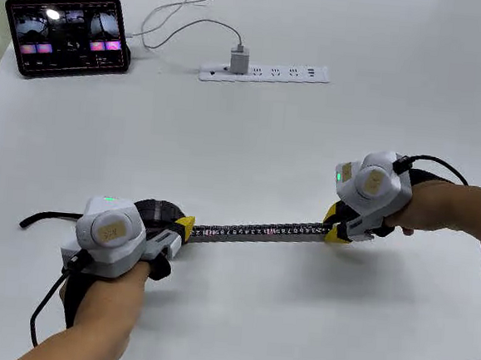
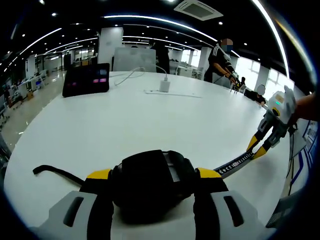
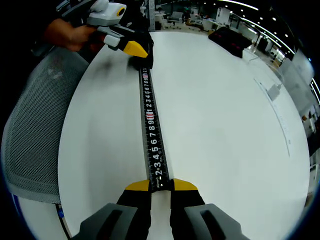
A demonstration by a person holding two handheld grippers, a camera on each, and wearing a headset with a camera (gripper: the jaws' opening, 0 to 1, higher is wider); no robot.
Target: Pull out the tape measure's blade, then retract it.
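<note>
Two hand-held grippers share one tape measure [image 1: 220, 228] on the white desk [image 1: 311, 135]. At the far left of the head view a tablet [image 1: 68, 35] leans upright with its screen lit. A white cable [image 1: 182, 21] loops from it to a charger [image 1: 239, 61], which is plugged into a power strip [image 1: 266, 72] lying farther right along the back of the desk. Nearer the person, a black wrist strap [image 1: 46, 216] trails off to the left from the tape measure's case [image 1: 156, 213], which rests on the desk. The left hand-held gripper [image 1: 174, 233] is clamped on that case. In the left gripper view its yellow-tipped jaws press against both sides of the dark, rounded body. From the case the blade [image 1: 257, 230] runs out to the right, drawn straight and low over the desk with its printed numbers facing up. The right hand-held gripper [image 1: 332, 225] has its jaws closed on the far end of the blade. In the right gripper view the yellow jaw tips pinch the strip just below the lowest digits, and the scale climbs away toward the other gripper (a red mark stands at the ten). A grey mesh chair [image 3: 35, 125] shows beside the desk edge in that same view. The two grippers are well apart, with the pulled-out blade spanning the gap between them.
</note>
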